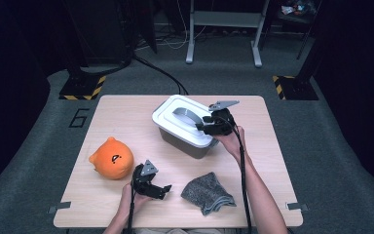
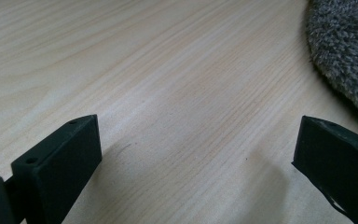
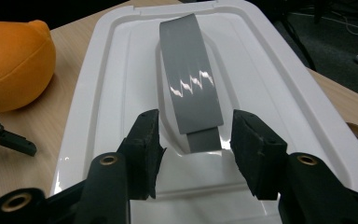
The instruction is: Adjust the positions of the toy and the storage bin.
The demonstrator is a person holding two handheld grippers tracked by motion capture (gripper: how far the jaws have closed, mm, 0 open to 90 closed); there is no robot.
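Right gripper [image 3: 196,140], jaws parted around the grey handle [image 3: 191,88] without gripping, is held over the white lid [image 3: 279,74], frame centre

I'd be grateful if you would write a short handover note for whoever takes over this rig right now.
Right gripper: jaws apart, one on each side of the near end of the grey handle on the white lid; the pads do not press it yet.
Left gripper: open, nothing between its jaws, low over the table beside the grey cloth.
Things: the lid sits shut on the grey bin mid-table; the orange plush toy lies at the left.
Done: right gripper lined up on the handle.
Left: probably close on the handle and lift the lid.
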